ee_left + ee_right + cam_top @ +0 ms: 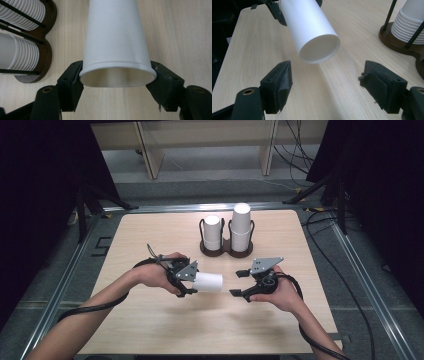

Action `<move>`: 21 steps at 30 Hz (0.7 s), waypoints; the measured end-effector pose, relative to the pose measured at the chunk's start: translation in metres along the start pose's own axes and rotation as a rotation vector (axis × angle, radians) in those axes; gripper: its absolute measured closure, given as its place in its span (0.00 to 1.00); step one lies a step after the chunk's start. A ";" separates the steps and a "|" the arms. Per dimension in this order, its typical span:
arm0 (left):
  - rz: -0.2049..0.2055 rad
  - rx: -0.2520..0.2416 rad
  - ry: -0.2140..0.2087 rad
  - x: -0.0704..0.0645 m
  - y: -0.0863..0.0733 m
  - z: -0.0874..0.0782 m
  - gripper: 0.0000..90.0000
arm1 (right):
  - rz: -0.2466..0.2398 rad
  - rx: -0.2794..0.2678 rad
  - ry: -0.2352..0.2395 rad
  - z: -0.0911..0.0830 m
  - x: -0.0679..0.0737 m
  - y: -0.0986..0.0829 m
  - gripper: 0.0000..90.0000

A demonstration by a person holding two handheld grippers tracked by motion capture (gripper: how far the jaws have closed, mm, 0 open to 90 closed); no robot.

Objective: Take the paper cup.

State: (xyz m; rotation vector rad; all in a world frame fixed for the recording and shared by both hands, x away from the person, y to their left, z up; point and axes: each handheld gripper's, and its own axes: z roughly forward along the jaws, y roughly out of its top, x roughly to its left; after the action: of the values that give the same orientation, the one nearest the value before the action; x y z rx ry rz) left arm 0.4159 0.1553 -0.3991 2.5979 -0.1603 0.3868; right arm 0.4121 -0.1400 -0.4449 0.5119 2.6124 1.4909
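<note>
The left gripper [192, 287] clamps a white cup [208, 282] at its rim, held sideways, seemingly just above the table [150, 320]. The right gripper [239, 282] faces its base, jaws wide, near the rack [226, 251].

A plain white cup [208, 282] sits in black tongs [117, 82] over a pale wood-grain counter [150, 320], beside white stacked cups [241, 226] on a dark brown stand [226, 251].

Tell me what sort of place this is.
Probably a lab set up for recording hand work: a bare wooden table on a metal frame, black curtains at both sides, loose cables on the floor, and a handheld gripper with a camera.
</note>
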 end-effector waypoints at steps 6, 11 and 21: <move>0.003 0.027 -0.012 0.002 0.003 0.002 0.36 | -0.018 0.018 -0.001 0.001 0.000 0.000 0.27; 0.010 0.048 -0.026 0.004 0.006 0.003 0.36 | -0.019 0.011 -0.001 0.002 -0.001 0.001 0.27; 0.027 0.084 -0.035 0.006 0.012 0.002 0.36 | -0.026 0.029 0.008 0.002 0.000 0.004 0.27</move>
State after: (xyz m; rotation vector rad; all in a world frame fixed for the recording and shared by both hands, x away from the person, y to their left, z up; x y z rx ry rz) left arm 0.4200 0.1437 -0.3929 2.6890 -0.1952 0.3653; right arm 0.4133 -0.1359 -0.4423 0.4741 2.6403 1.4530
